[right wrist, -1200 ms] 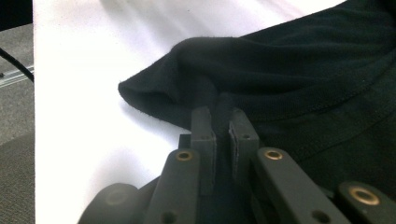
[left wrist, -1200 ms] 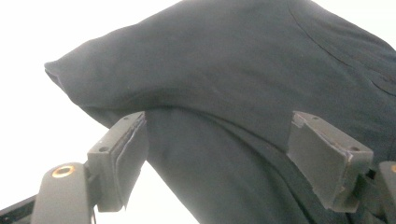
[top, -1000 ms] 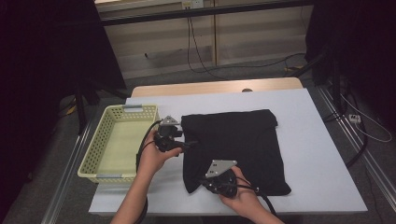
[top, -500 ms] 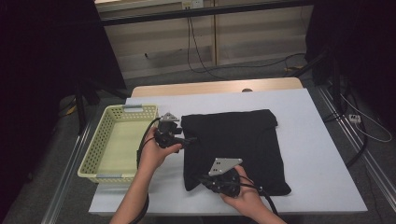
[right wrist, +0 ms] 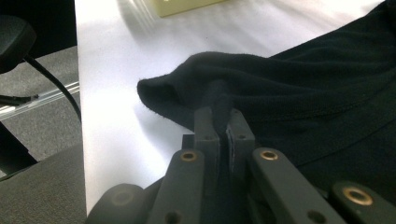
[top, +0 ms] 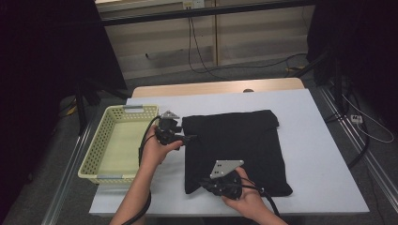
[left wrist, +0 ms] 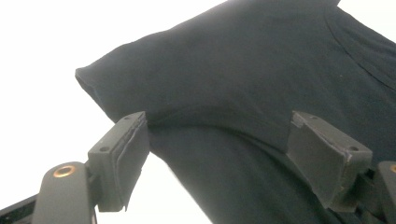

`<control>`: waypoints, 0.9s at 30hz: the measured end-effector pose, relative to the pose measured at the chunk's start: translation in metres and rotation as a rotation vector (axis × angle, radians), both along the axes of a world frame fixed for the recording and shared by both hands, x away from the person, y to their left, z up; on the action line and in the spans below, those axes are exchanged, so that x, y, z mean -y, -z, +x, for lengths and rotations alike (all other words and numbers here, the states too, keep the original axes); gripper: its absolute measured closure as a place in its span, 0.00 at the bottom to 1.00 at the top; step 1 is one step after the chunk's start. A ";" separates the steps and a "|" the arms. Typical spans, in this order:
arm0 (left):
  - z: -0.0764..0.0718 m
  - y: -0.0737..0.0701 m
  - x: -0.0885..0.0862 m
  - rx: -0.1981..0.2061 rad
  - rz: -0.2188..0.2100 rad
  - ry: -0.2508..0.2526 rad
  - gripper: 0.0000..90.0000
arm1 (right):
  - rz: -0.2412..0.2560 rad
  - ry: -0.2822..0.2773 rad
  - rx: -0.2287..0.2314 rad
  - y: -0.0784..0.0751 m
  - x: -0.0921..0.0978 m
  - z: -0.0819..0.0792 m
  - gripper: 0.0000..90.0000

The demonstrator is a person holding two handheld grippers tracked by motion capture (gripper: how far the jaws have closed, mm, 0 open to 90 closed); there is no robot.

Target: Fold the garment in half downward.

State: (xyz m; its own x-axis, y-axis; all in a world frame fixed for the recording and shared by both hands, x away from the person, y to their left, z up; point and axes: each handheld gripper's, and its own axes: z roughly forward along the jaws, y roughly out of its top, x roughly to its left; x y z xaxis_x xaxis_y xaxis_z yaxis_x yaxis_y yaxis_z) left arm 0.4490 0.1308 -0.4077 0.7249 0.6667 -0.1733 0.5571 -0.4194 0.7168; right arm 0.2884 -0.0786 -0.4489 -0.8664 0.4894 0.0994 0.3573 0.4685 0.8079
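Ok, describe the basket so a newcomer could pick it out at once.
Start at the white table and go to its left edge. The basket sits there, left of the folded black garment. It is the pale yellow, perforated, rectangular tray, the one rigid, light-coloured thing beside dark cloth.

No legible text, label, brand mark, number or sign was found in any of the three views. The black garment (top: 234, 150) presents plain fabric without print or readable tag. The yellow basket (top: 98, 159) at the table's left edge bears no lettering. The grey plates on both grippers are unmarked. The white table (top: 324, 154) surface carries no markings. Items in the background beyond the far edge are too small and dim to read.
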 end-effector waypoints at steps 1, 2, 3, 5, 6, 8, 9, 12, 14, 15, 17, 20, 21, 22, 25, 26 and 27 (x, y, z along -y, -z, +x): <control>0.000 0.000 0.000 -0.001 -0.004 -0.002 0.24 | 0.000 -0.002 -0.001 0.000 0.000 0.000 0.96; 0.001 0.000 0.000 0.001 -0.009 -0.006 0.24 | 0.003 0.000 -0.006 0.000 0.000 0.000 0.96; 0.001 0.000 0.000 0.000 -0.005 0.000 0.24 | 0.002 -0.001 -0.003 0.000 0.000 0.000 0.96; 0.001 0.001 0.001 -0.006 -0.013 -0.006 0.24 | 0.004 -0.002 -0.005 0.001 0.000 0.000 0.96; 0.001 0.001 0.001 -0.004 -0.001 -0.003 0.24 | 0.006 -0.002 -0.011 0.001 0.000 0.000 0.96; 0.001 0.003 0.002 -0.008 -0.012 -0.006 0.24 | 0.005 -0.007 -0.012 0.002 0.001 0.000 0.96; 0.001 0.004 0.003 -0.015 -0.012 -0.007 0.24 | 0.004 -0.009 -0.014 0.002 0.001 0.000 0.96; 0.004 0.005 0.006 -0.021 -0.001 -0.007 0.24 | 0.002 -0.013 -0.016 0.004 0.000 0.000 0.96; 0.006 0.004 0.006 -0.015 -0.001 -0.006 0.24 | 0.004 -0.020 -0.025 0.004 -0.001 0.000 0.96; 0.007 0.004 0.006 -0.007 -0.006 -0.007 0.24 | 0.000 -0.026 -0.026 0.005 -0.002 0.000 0.96; 0.008 0.006 0.007 -0.017 -0.013 -0.019 0.24 | -0.004 -0.030 -0.030 0.005 -0.002 -0.001 0.96; 0.013 0.007 0.005 -0.018 -0.014 -0.028 0.24 | 0.005 -0.035 -0.030 0.004 0.000 -0.001 0.96; 0.015 0.007 0.004 -0.022 -0.019 -0.039 0.24 | 0.008 -0.034 -0.029 0.003 0.000 -0.001 0.96; 0.017 0.007 0.003 -0.023 -0.017 -0.045 0.25 | 0.013 -0.035 -0.033 0.003 0.000 -0.001 0.96; 0.023 0.009 0.001 -0.018 -0.018 -0.078 0.26 | 0.000 -0.047 -0.033 0.003 0.000 -0.002 0.96; 0.025 0.009 0.000 -0.024 -0.026 -0.087 0.27 | -0.001 -0.053 -0.033 0.004 0.000 -0.003 0.96; 0.027 0.010 -0.001 -0.020 -0.022 -0.095 0.28 | -0.001 -0.055 -0.033 0.004 0.000 -0.004 0.96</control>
State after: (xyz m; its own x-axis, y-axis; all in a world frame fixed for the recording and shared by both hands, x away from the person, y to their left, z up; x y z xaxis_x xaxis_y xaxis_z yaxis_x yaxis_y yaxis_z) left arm 0.4761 0.1316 -0.4180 0.6552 0.7278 -0.2028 0.6078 -0.3483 0.7136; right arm 0.2841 -0.0786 -0.4524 -0.8881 0.4416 0.1277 0.3573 0.4885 0.7960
